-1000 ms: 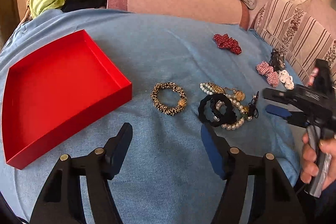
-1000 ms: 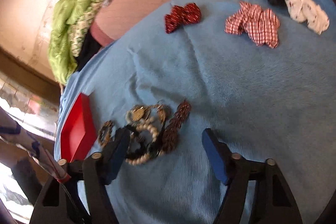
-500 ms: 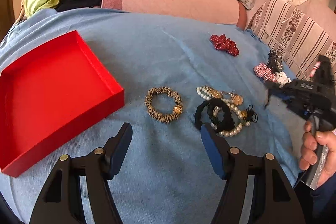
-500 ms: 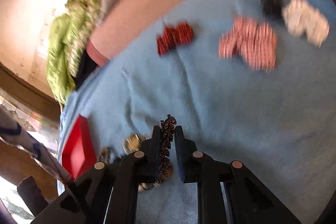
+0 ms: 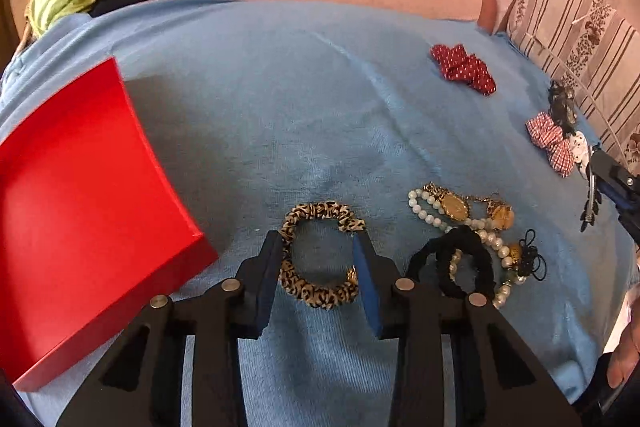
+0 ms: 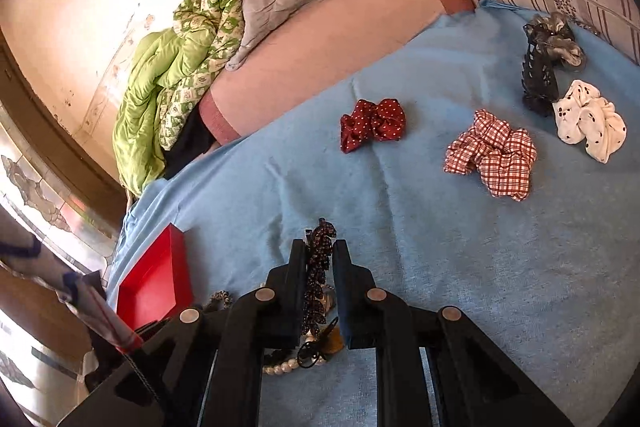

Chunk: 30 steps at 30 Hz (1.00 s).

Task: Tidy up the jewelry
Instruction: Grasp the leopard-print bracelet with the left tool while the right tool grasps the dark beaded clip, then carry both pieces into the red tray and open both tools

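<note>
A leopard-print bracelet (image 5: 316, 297) lies on the blue blanket (image 5: 320, 107). My left gripper (image 5: 316, 243) straddles it with its jaws closing, one blue pad at each side of the ring, which is still round. My right gripper (image 6: 318, 247) is shut on a dark beaded strand (image 6: 318, 267) and holds it above the blanket. In the left wrist view that gripper (image 5: 612, 183) shows at the right edge with the strand (image 5: 590, 205) dangling. A red tray (image 5: 80, 207) sits at the left, seen again in the right wrist view (image 6: 156, 279).
A pearl necklace with gold pendants (image 5: 456, 209) and a black scrunchie (image 5: 460, 259) lie right of the bracelet. Farther back are a red dotted scrunchie (image 6: 372, 125), a checked one (image 6: 492, 155), a white one (image 6: 588, 119) and a black claw clip (image 6: 538, 75). Pillows and quilts line the far edge.
My left gripper moved forward and down onto the leopard-print bracelet and its jaws narrowed. My right gripper shut on the dark strand and lifted it off the pile.
</note>
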{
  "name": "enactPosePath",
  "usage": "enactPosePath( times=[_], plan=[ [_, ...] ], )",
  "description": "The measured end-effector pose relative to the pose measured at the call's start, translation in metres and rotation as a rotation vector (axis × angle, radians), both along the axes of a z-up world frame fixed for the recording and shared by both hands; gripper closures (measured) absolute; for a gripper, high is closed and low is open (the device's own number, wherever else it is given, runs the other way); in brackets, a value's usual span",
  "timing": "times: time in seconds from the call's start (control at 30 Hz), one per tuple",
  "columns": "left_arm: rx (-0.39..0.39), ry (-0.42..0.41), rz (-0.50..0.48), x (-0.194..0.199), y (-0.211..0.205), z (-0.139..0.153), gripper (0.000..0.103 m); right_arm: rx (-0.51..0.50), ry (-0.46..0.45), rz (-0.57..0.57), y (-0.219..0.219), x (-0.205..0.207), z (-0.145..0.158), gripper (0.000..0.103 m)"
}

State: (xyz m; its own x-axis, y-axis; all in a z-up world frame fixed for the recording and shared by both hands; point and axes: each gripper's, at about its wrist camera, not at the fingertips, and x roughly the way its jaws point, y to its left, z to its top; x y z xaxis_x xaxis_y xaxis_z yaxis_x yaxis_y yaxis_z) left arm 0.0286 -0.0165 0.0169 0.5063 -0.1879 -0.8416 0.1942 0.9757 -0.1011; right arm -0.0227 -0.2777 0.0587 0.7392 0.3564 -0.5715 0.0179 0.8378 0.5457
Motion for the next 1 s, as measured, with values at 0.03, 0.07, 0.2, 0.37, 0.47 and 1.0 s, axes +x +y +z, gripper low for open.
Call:
enactPosePath(
  times=[0.03, 0.07, 0.2, 0.37, 0.47, 1.0],
  plan=[
    [0.021, -0.009, -0.002, 0.002, -0.002, -0.002, 0.068, 0.0, 0.0, 0.006, 0.0, -0.001, -0.001, 0.088],
    [0.031, -0.018, -0.005, 0.002, -0.003, -0.003, 0.072, -0.002, 0.0, 0.01, 0.002, -0.001, -0.001, 0.088],
    [0.045, -0.055, -0.036, -0.002, -0.006, -0.003, 0.102, -0.009, -0.004, 0.031, 0.01, 0.0, 0.0, 0.088],
    [-0.01, -0.123, -0.075, -0.013, -0.007, 0.013, 0.102, -0.019, -0.029, 0.043, 0.015, -0.002, 0.005, 0.088],
    [-0.03, -0.178, -0.075, -0.019, -0.005, 0.028, 0.102, -0.031, -0.042, 0.052, 0.019, -0.002, 0.007, 0.088],
    [-0.068, -0.312, -0.038, -0.036, 0.02, 0.078, 0.102, -0.057, -0.101, 0.18, 0.059, -0.004, 0.021, 0.088]
  ],
)
